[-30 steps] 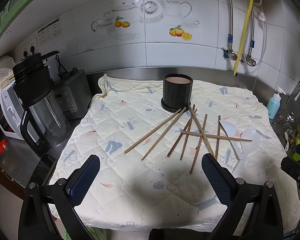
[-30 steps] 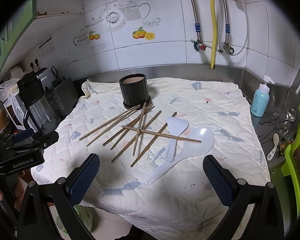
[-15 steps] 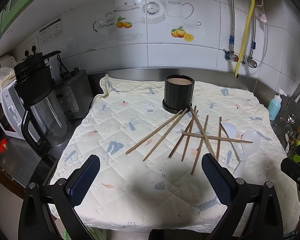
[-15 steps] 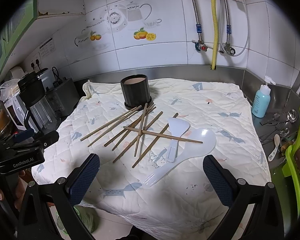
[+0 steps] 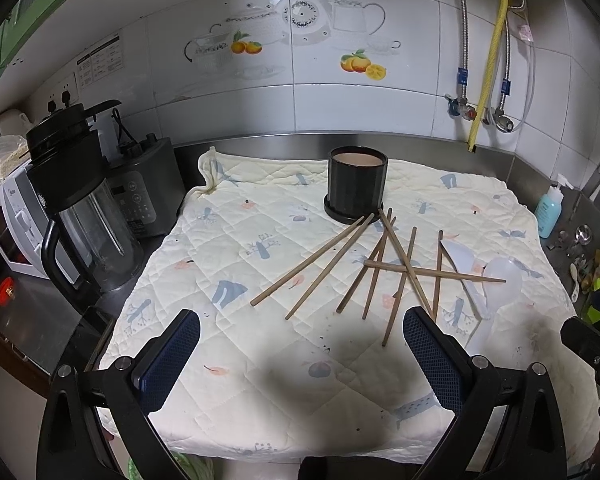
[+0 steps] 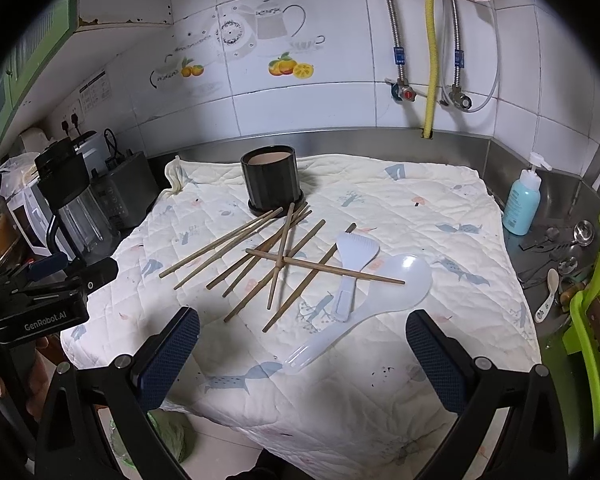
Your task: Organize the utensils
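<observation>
Fingers of left gripper (image 5: pixel 300 354) and right gripper (image 6: pixel 302 354) spread wide, holding nothing. Chopsticks (image 6: pixel 276 254), paddle (image 6: pixel 354 268) and spoon (image 6: pixel 374 298) scattered on cloth (image 6: pixel 400 208); holder (image 6: pixel 272 184) apparently empty. Sorting not yet begun.

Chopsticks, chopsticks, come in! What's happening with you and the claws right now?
Both claws, left and right, open, empty. Chopsticks scattered, crossing, on cloth; black holder upright behind. White spoon and paddle alongside.
</observation>
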`<control>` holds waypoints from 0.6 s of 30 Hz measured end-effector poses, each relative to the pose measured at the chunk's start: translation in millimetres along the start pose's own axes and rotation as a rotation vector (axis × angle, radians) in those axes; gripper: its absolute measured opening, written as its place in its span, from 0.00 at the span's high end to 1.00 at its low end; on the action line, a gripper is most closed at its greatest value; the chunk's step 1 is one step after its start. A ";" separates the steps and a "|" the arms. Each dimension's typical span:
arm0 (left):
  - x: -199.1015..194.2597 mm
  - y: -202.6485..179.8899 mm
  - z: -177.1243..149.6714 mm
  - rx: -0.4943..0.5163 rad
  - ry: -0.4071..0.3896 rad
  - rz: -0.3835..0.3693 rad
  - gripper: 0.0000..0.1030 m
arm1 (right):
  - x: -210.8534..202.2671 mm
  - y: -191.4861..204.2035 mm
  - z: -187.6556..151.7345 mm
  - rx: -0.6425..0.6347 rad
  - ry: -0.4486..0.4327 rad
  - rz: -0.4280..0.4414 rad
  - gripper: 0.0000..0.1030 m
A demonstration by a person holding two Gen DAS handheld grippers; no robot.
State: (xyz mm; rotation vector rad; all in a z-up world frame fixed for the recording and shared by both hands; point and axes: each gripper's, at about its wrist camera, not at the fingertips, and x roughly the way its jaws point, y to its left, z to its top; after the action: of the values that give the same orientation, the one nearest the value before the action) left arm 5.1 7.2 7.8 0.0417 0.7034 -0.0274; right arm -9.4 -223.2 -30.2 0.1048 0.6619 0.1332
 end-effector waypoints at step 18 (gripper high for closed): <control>-0.5 2.2 -3.9 -0.005 0.012 0.005 0.00 | -1.2 -5.3 -5.7 0.004 0.000 -0.005 0.00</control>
State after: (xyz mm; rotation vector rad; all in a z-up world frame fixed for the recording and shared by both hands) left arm 2.2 9.6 5.2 0.0387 0.7150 -0.0211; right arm -13.4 -228.3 -34.7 0.1072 0.6627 0.1268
